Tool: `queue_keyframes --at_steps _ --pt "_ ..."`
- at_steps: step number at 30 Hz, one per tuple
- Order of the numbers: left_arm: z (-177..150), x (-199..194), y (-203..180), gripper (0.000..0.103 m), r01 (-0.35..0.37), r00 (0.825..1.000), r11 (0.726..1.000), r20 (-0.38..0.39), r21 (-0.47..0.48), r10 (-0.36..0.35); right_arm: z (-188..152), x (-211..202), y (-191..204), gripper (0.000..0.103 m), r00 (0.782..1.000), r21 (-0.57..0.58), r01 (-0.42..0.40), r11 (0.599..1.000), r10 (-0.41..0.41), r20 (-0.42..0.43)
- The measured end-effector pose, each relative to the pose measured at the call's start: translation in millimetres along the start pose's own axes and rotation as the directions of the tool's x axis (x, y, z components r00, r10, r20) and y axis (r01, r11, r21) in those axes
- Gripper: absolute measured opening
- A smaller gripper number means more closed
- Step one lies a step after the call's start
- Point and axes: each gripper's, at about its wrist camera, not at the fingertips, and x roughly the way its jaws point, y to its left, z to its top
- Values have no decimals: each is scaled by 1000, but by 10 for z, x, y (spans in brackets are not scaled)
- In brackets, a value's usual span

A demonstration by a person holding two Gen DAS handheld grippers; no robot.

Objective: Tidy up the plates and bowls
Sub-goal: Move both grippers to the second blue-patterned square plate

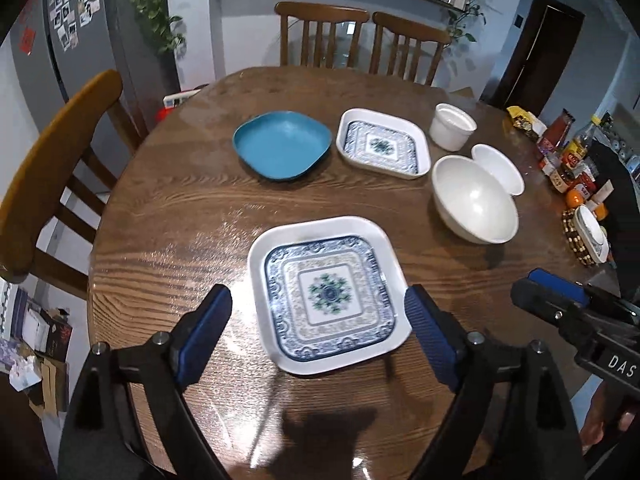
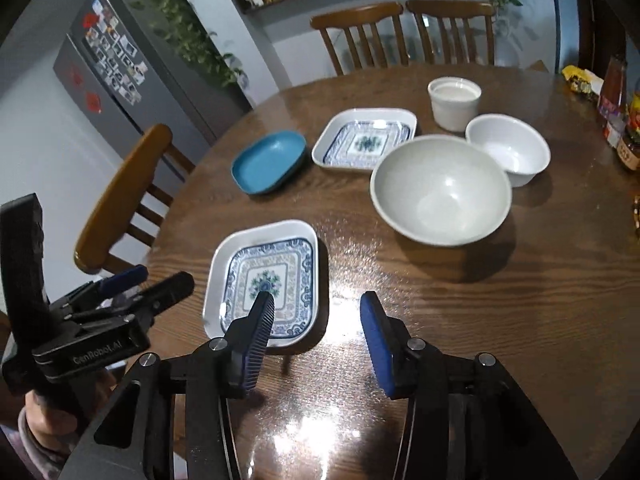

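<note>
Nearest, the left gripper point(image 1: 318, 334) hangs wide open, empty, straddling the near patterned plate point(image 1: 326, 294), which lies flat, roughly square with no clear long axis. Beside it the right gripper point(image 2: 318, 326) gapes empty over the table point(image 2: 500, 300). Beyond sit the large bowl point(image 2: 440, 190), blue plate point(image 1: 282, 144) and second patterned plate point(image 1: 382, 142).

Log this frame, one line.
left gripper: open, over near patterned plate | right gripper: open, empty | large white bowl: untouched
</note>
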Motion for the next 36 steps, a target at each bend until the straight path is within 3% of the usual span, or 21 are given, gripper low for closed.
queue_keyframes --at_steps 6,13,19,24,26,32,36 --pt "139 -201 -257 92 -4 998 999 59 42 1 144 -316 -104 46 997 -2 29 1000 -28 65" --pt "385 -279 -471 92 60 995 996 78 67 -65 398 -642 -192 46 987 -19 71 997 -67 148" --pt "810 -299 -526 92 56 993 998 105 8 -57 775 -686 -259 46 982 -25 101 995 -95 165" --pt "1066 -419 -653 92 84 985 996 153 5 -84 1066 -661 -284 46 982 -53 82 995 -72 177" --pt "1209 -407 -725 99 100 983 995 152 23 -102 1163 -583 -314 46 985 -49 68 996 -59 162" --pt "1615 -109 -710 99 23 991 1000 133 -15 -21 1498 -199 -439 46 993 -26 67 997 -64 94" --pt "1692 482 -564 99 -71 997 996 28 -62 73 1644 135 -552 46 993 -29 115 993 -114 29"
